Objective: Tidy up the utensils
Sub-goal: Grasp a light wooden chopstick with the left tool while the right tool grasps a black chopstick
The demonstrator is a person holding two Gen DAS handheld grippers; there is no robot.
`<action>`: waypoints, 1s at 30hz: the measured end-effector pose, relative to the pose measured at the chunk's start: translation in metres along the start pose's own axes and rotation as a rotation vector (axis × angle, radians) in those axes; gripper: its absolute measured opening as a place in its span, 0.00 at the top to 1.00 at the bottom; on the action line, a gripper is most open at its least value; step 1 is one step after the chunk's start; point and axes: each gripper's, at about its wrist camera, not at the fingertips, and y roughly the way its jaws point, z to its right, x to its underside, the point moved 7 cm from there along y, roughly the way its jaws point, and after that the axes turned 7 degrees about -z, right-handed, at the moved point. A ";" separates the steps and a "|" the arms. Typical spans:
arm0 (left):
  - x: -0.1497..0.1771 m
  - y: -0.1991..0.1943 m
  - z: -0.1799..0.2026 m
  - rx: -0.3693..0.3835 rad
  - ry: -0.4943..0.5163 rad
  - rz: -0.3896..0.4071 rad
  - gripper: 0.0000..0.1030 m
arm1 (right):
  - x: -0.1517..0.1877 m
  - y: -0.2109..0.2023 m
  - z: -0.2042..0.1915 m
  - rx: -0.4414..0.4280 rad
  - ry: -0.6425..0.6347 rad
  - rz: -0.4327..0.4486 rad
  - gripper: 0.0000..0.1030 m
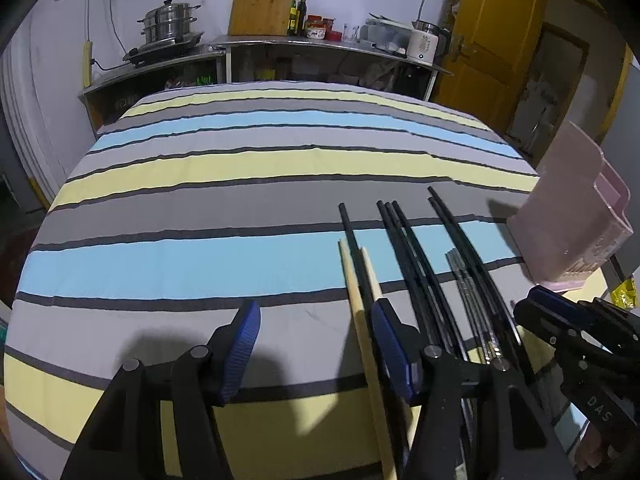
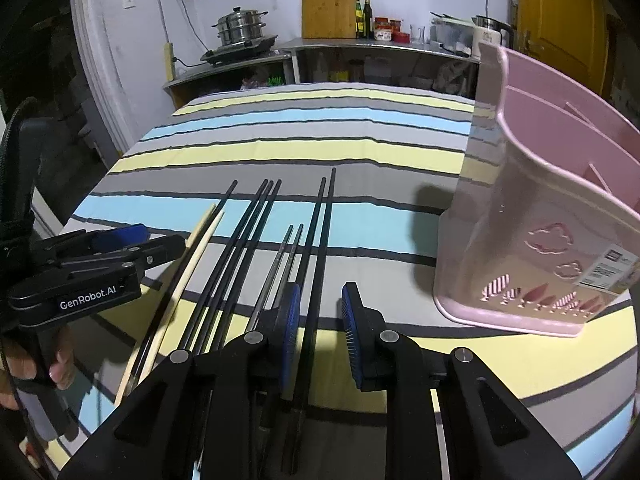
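Several chopsticks lie side by side on the striped cloth [image 1: 200, 264]: a pale wooden pair [image 1: 352, 280] [image 2: 200, 232], several black ones [image 1: 404, 240] [image 2: 256, 216] and a thin metal pair [image 1: 464, 280] [image 2: 290, 248]. My left gripper [image 1: 318, 344] [image 2: 160, 240] is open low over the cloth. The wooden pair runs just inside its right finger and no pad presses on it. My right gripper [image 2: 320, 328] [image 1: 536, 306] is open, with a long black pair [image 2: 322, 220] lying in the gap. A pink slotted utensil holder [image 2: 540, 240] [image 1: 576, 216] stands to the right.
The cloth-covered table [image 2: 280, 152] stretches away with bare room to the left and behind the chopsticks. Beyond it a metal counter [image 1: 320, 44] carries a steamer pot [image 1: 170, 20], a wooden cutting board [image 1: 262, 2], bottles and a kettle. A yellow door [image 1: 492, 40] is at far right.
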 end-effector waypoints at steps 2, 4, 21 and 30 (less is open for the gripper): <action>-0.001 0.003 -0.001 -0.004 0.000 -0.008 0.46 | -0.002 0.003 0.001 0.001 0.001 -0.005 0.78; -0.003 0.005 -0.001 -0.013 0.009 -0.005 0.46 | -0.003 0.006 0.001 0.004 0.004 -0.011 0.78; -0.012 0.011 0.004 -0.058 0.055 -0.029 0.68 | -0.009 0.023 0.000 0.035 0.020 -0.041 0.79; -0.021 0.017 0.004 -0.076 0.083 -0.051 0.80 | -0.021 0.031 0.002 0.054 0.040 -0.061 0.79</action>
